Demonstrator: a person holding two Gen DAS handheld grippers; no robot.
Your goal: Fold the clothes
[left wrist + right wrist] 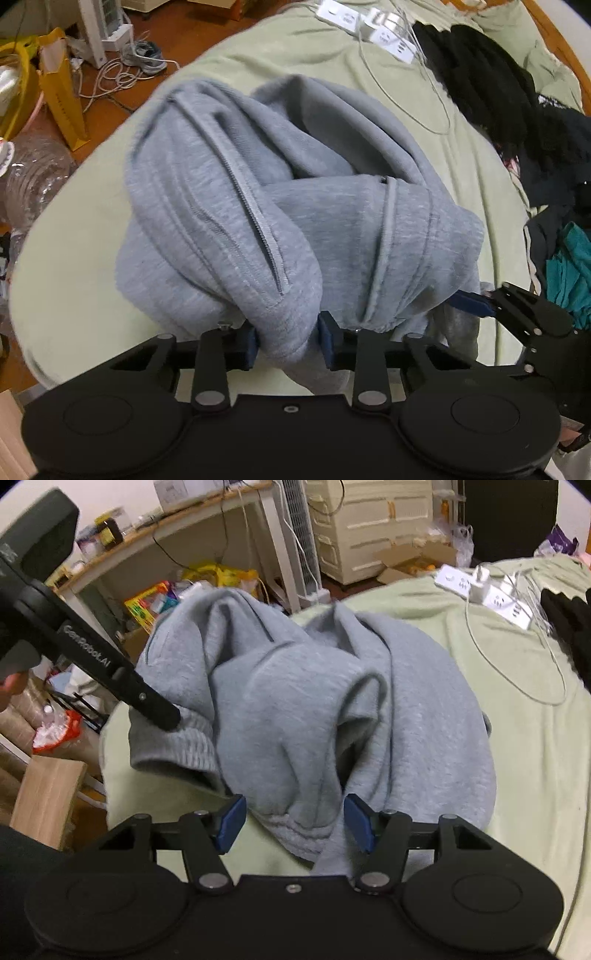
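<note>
A soft grey fleece zip sweatshirt (pixel 295 206) lies bunched in rounded folds on the pale green bed (pixel 92 266). The left tongs (pixel 286 341) clamp its ribbed hem; the right tongs (pixel 295 823) straddle cloth, pads apart.

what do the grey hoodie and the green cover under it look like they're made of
Grey hoodie: looks like a soft heathered cotton-blend fleece knit, matte, with ribbed cuffs, thick rounded folds and a zipper. Green cover: a thin matte woven sheet, probably cotton, going by its fine shallow wrinkles; the exact fibre can't be told.
</note>
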